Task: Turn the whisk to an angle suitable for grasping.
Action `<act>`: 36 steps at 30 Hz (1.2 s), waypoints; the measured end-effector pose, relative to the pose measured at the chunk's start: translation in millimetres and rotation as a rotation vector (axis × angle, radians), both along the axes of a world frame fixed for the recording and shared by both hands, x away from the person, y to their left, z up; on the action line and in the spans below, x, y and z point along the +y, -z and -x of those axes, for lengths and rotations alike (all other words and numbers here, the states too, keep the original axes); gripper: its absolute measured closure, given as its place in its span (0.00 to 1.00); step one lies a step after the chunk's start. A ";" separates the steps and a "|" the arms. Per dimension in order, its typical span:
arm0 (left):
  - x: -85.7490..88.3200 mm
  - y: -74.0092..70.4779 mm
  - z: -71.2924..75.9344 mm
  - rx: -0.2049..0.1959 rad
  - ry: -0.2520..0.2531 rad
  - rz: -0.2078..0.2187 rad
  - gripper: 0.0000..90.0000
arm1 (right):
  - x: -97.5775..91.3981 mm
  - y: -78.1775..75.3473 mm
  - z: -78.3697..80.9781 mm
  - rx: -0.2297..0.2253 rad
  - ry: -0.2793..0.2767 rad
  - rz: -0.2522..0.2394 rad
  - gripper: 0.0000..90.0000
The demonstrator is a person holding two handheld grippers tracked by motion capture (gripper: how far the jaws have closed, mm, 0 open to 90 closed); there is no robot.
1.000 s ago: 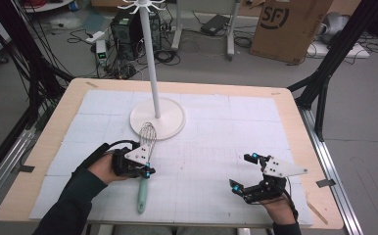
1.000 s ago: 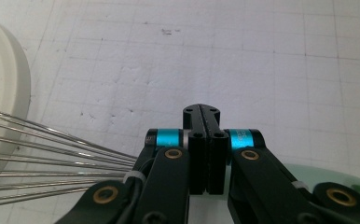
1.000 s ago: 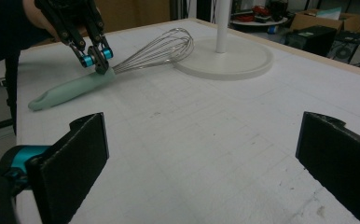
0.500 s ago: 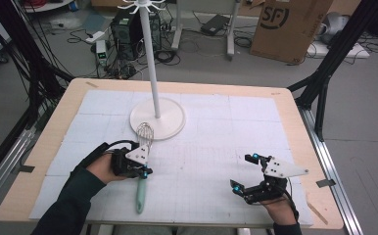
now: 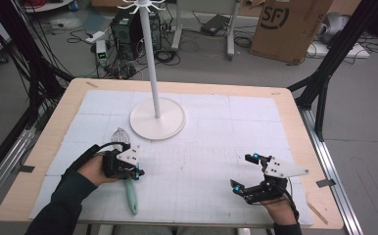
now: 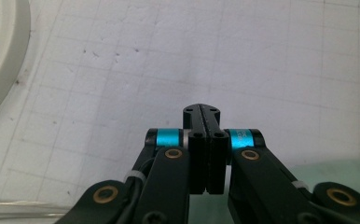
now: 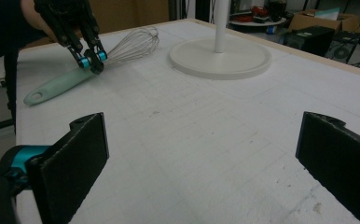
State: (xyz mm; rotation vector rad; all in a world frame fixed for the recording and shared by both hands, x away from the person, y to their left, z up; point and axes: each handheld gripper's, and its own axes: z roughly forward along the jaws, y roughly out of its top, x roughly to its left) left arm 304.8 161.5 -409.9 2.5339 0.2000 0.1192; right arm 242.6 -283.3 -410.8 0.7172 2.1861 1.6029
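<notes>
A whisk (image 5: 130, 196) with a mint-green handle and a wire head lies on the white mat at the front left. My left gripper (image 5: 138, 171) hovers right over the whisk where handle meets wires, with its jaws shut together and nothing between them (image 6: 201, 109). A strip of the green handle (image 6: 346, 170) shows below and beside the jaws. From the right gripper view, the left gripper (image 7: 93, 63) sits on top of the whisk (image 7: 61, 84). My right gripper (image 5: 241, 171) rests at the front right, its jaws (image 7: 206, 154) wide open and empty.
A white hook stand rises from a round base (image 5: 157, 122) at the middle back of the mat, close behind the whisk's head. The table's wooden edge (image 5: 319, 215) runs around the mat. Cardboard box (image 5: 290, 24) and cables lie on the floor beyond.
The whisk's wire head has swung to the left, away from the stand base, and my left gripper has shifted slightly left with it. The right gripper has stayed put.
</notes>
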 end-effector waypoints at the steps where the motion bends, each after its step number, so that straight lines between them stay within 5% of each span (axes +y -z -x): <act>1: 1.9 -0.5 0.7 0.000 -0.003 -0.002 1.00 | 0.5 0.1 0.1 0.003 0.001 -0.001 0.01; 14: 28.1 -6.5 7.7 -0.008 -0.027 0.002 1.00 | 1.4 0.6 -0.7 0.005 0.000 0.000 0.01; 36: 48.3 -15.4 14.2 -0.021 -0.026 0.024 0.99 | 2.8 1.4 -2.1 0.002 -0.002 0.007 0.01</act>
